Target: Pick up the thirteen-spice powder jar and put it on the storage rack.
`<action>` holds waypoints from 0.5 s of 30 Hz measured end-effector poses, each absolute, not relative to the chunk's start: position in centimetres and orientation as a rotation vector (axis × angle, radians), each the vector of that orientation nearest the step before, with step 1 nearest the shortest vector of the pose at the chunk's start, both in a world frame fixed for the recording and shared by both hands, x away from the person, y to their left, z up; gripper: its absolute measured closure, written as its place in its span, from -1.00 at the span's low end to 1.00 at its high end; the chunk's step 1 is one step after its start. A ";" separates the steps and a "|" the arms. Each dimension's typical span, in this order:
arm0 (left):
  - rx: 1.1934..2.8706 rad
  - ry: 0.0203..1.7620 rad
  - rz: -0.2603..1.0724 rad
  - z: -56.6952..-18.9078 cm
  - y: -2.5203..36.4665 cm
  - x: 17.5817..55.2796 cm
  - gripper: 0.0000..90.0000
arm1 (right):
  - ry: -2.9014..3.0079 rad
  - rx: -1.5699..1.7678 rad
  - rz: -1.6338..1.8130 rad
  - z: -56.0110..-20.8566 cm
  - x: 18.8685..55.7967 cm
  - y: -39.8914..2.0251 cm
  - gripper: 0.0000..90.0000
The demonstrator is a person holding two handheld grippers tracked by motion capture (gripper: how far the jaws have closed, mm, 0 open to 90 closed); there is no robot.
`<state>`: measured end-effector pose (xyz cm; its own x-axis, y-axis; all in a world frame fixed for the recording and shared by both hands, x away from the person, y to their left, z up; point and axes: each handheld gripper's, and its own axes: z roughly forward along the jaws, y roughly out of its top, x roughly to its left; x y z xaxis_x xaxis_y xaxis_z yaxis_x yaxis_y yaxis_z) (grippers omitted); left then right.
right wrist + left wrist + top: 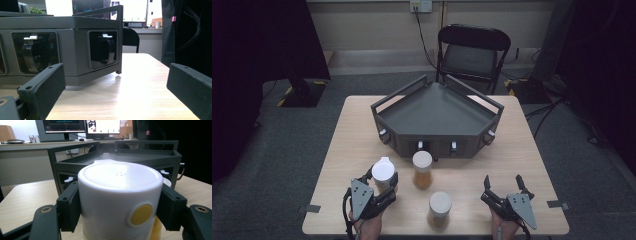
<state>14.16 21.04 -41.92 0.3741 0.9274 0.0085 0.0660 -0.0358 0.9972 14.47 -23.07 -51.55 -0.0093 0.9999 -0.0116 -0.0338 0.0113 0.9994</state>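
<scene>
**White-lidded jar clamped near the desk's front-left corner**

The left gripper (382, 186) is clenched on the white-lidded jar (383, 172), its pads pressing the lid's sides, near the front-left corner of the desk (342, 150). The right gripper (503, 186) rests released near the front-right corner, jaws spread with nothing between, facing the grey tray (437, 110).

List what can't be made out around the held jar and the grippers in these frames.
- Held jar: contents and base, left gripper view, cut off by the bottom edge.
- Whether it is off the table: high view, left gripper covers it.
- Tray sockets: right gripper view, too dark.
- Right gripper: open, empty.
</scene>
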 end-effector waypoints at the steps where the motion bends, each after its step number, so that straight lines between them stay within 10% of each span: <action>1: 1.434 0.959 0.901 -41.9 21.0 14.2 -0.31 | 1.197 1.172 1.224 -51.5 14.5 -23.1 -0.98; 15: 1.465 0.917 0.898 -40.4 20.7 15.8 -0.31 | 1.196 1.173 1.223 -51.5 14.5 -23.0 -0.98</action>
